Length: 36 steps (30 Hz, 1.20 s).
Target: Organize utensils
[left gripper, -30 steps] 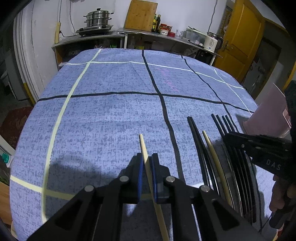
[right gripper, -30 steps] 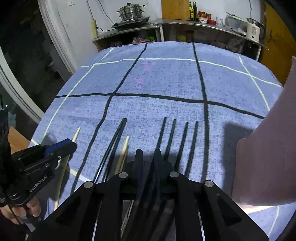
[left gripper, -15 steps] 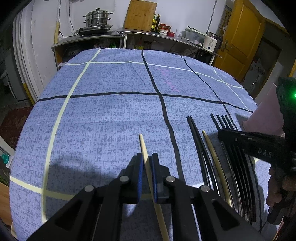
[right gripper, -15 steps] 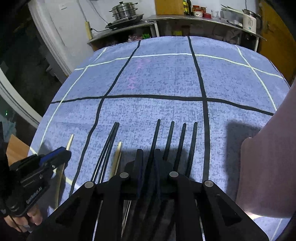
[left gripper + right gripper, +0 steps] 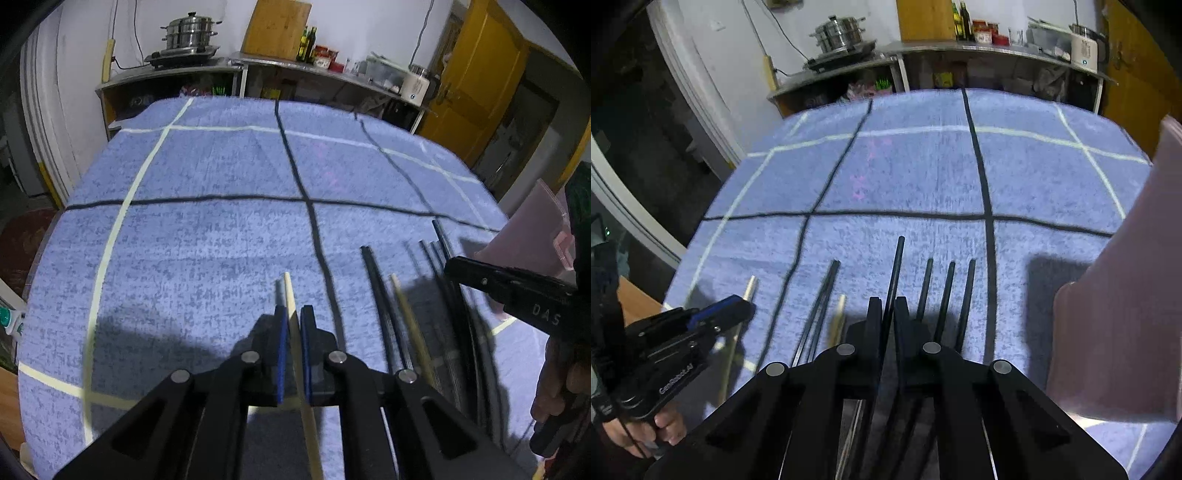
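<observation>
Left gripper (image 5: 292, 325): closed on a pale wooden chopstick (image 5: 289, 295), which runs between the blue pads and points to the far side.
Right gripper (image 5: 887, 306): closed on a black chopstick (image 5: 897, 266), whose tip reaches farther than the tips of its neighbours.
Remaining black chopsticks (image 5: 947, 291): three lie side by side just right of the held one; another black pair (image 5: 822, 302) lies to the left.
Second wooden chopstick (image 5: 406, 314): on the cloth, right of the left gripper, beside the black pair.
Pink container (image 5: 1119, 295): at the right edge, likely the destination.
Technique: keep both grips firm and lift each stick level, clear of its neighbours.
Risk: a thin stick may pivot between the pads.
</observation>
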Each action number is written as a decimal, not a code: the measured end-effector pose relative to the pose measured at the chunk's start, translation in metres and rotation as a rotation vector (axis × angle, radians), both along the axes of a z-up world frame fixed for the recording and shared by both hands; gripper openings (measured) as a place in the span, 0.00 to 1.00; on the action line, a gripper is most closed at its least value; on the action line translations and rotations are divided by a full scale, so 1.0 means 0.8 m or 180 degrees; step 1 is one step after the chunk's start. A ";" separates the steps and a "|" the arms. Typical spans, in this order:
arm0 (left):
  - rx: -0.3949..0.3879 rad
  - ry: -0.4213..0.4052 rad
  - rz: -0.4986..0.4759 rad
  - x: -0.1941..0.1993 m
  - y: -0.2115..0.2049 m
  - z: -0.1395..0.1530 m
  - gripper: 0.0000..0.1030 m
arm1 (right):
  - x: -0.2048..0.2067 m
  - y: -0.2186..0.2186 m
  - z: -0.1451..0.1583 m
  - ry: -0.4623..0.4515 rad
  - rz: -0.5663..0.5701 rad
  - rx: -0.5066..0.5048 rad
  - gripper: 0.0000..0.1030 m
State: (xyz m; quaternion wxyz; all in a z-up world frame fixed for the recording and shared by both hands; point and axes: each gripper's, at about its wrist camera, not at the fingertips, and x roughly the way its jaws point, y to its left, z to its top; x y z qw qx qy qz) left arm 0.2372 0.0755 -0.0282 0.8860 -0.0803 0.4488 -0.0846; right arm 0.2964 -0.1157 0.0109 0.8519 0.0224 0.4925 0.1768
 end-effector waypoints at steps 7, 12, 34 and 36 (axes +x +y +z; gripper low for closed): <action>-0.0052 -0.0248 -0.0078 -0.026 -0.005 0.052 0.06 | -0.028 -0.010 0.055 -0.0270 0.0074 0.0179 0.06; -0.0088 -0.0428 -0.0119 -0.047 -0.003 0.094 0.06 | -0.055 -0.025 0.092 -0.0454 0.0073 0.0300 0.06; -0.0121 -0.0814 -0.0412 -0.099 -0.054 0.194 0.06 | -0.133 -0.077 0.194 -0.1029 -0.0002 0.0455 0.05; -0.0148 -0.0827 -0.0468 -0.097 -0.066 0.200 0.06 | -0.140 -0.086 0.202 -0.1073 -0.0034 0.0457 0.05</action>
